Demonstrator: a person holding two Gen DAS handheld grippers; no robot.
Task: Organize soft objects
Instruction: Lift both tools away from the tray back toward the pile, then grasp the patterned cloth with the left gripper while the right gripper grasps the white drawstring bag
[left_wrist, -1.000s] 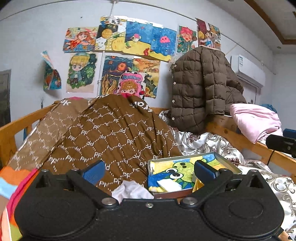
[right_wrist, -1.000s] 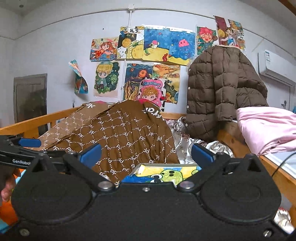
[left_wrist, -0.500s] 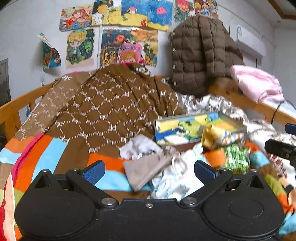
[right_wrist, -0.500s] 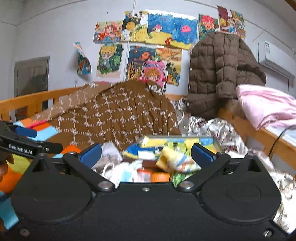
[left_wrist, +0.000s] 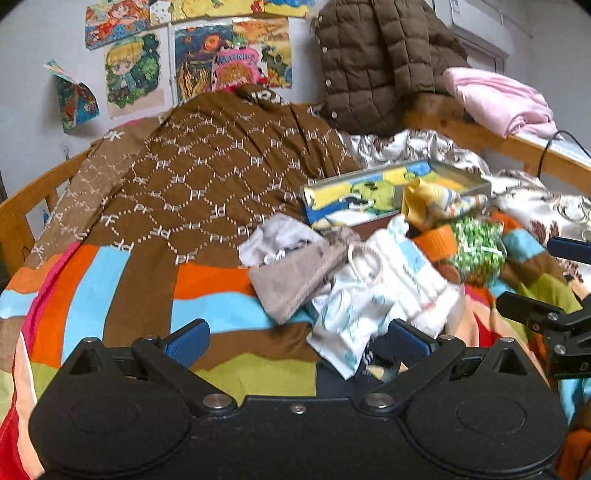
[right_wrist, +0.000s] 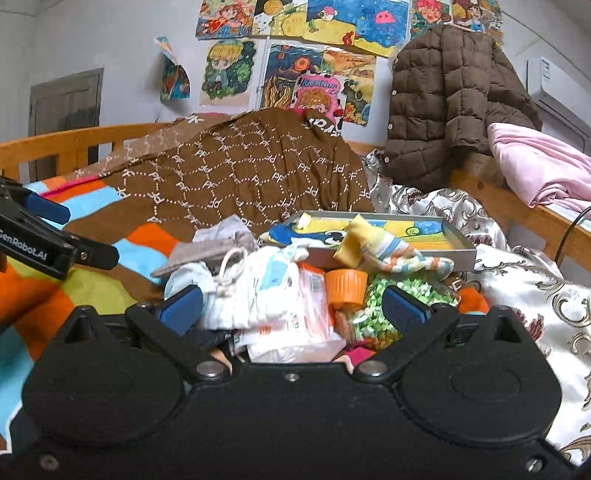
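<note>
A heap of soft things lies on the striped bedspread (left_wrist: 122, 295): a grey cloth (left_wrist: 291, 280), white printed pieces (left_wrist: 373, 295), a yellow striped sock (left_wrist: 436, 203) and a green-speckled bag (left_wrist: 476, 251) with an orange cap (right_wrist: 345, 282). Behind the heap sits a shallow grey tray (left_wrist: 461, 173) lined with a cartoon picture. My left gripper (left_wrist: 295, 341) hangs open just short of the white pieces, nothing between its fingers. My right gripper (right_wrist: 291, 306) is open too, low over the white pieces (right_wrist: 266, 291) and the green bag (right_wrist: 388, 295). The tray (right_wrist: 458, 236) holds the sock's (right_wrist: 373, 243) end.
A brown patterned quilt (left_wrist: 221, 166) is piled behind the heap. A brown puffer jacket (left_wrist: 380, 62) and pink cloth (left_wrist: 502, 99) hang on the wooden bed rail (left_wrist: 546, 155). A floral satin cover (right_wrist: 535, 288) lies on the right. Drawings cover the wall.
Both grippers have tilted down and moved toward the bed, so the heap of soft things has come into view close in front of the fingers. Both stay open.
</note>
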